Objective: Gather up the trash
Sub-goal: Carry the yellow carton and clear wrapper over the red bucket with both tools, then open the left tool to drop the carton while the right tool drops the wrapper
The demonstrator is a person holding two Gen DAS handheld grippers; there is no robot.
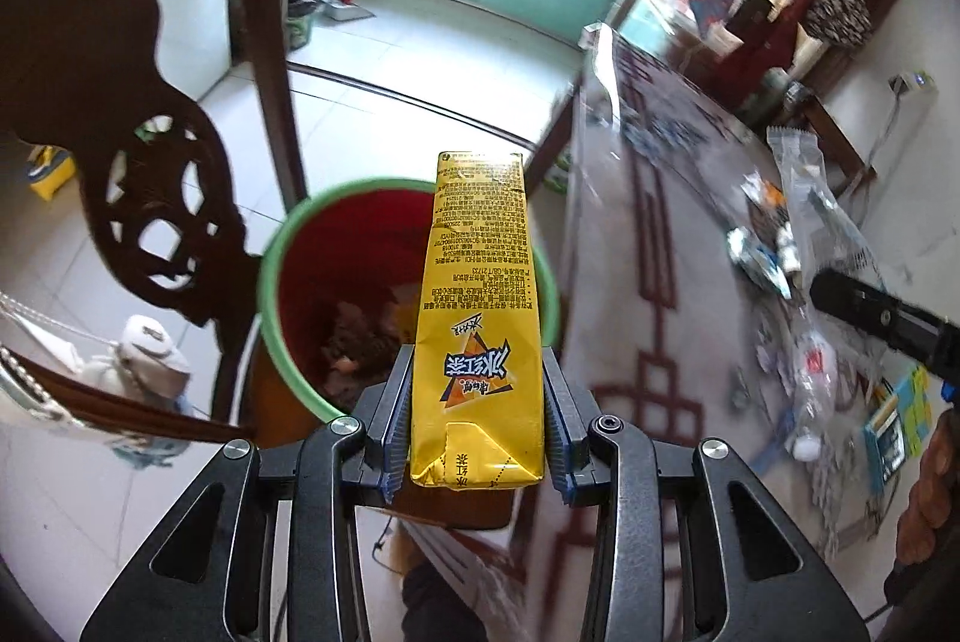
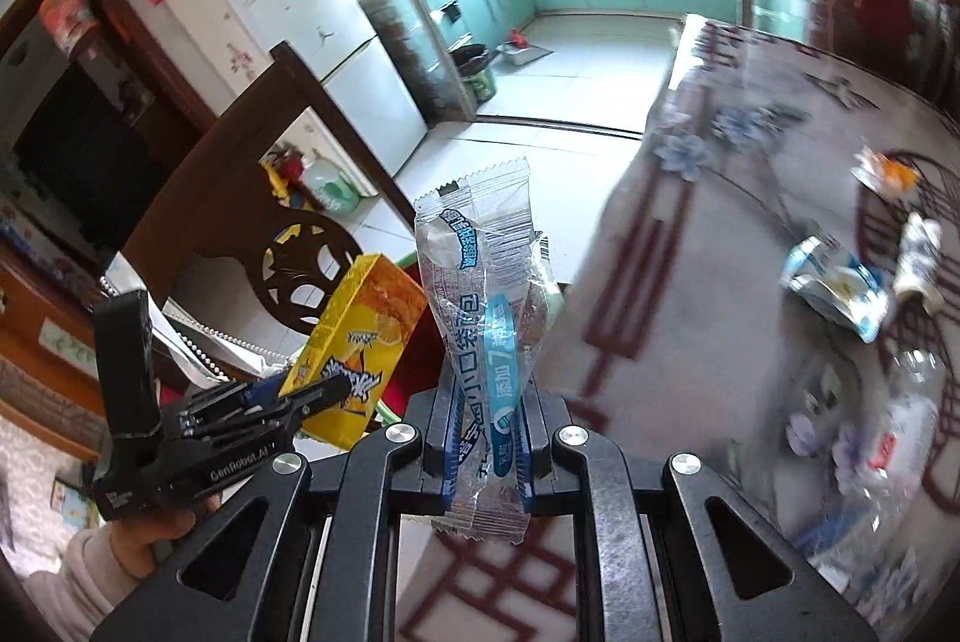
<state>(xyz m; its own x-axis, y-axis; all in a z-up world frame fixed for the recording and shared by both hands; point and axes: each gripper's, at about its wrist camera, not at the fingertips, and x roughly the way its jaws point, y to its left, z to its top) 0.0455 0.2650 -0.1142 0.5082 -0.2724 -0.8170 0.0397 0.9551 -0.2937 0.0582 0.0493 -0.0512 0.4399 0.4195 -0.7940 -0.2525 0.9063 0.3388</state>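
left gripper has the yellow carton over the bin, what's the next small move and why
Probably open the left gripper to drop the yellow drink carton. The carton is clamped between its pads and hangs right above the green-rimmed trash bin, which already holds rubbish. The right gripper, shut on a clear snack wrapper, would follow.

Both cams sit right behind their own jaws, tilted steeply down and forward. The left wrist one looks almost straight into the red bin with the table off to its right. The right wrist one hangs over the table edge. Shared bits — the dark carved chair, the teal kitchen beyond, and the yellow carton, close-up in one, off to the side in the other.
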